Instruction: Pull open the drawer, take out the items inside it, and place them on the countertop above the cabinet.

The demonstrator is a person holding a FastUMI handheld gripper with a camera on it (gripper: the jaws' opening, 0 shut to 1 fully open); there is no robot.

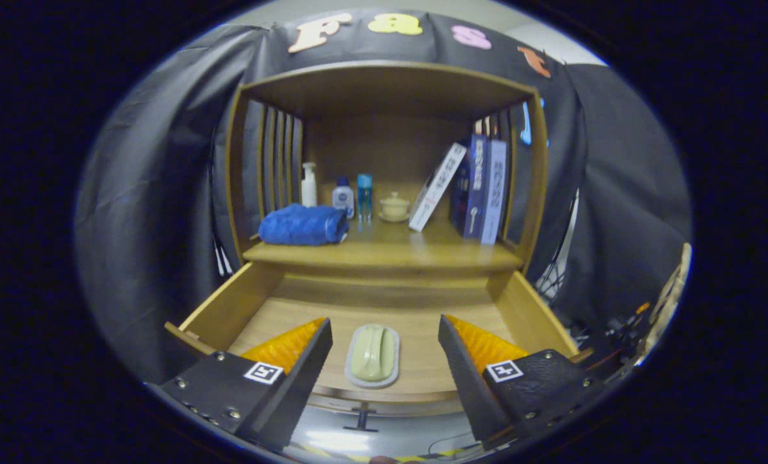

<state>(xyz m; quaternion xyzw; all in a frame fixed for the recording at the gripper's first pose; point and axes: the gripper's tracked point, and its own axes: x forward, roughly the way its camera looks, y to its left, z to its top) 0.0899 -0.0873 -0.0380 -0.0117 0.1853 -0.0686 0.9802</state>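
Drawer (384, 303) of the wooden cabinet (384, 84) stands pulled open, its pale wooden floor showing. Inside it, near the front edge, lies a soap dish (372, 356) with a pale green bar resting on a light grey tray. A small dark handle (362, 419) shows on the drawer front just below.

The hand-held gripper (384, 357) hangs above the open drawer with its fingers wide apart, clamped on nothing. The soap dish lies between the two fingers (300, 367), touching neither.

Beyond the fingers, the countertop above the drawer (384, 251) carries several things. A rolled blue towel (303, 225) lies toward its left side. Behind the towel stand a white pump bottle (308, 185), a small white bottle with a blue cap (343, 196) and a clear blue bottle (364, 195), close together in a row. Just beside them sits a small cream lidded cup on a saucer (394, 206). A white book (436, 187) leans tilted against a group of upright blue books (483, 190) at the right side of the countertop.
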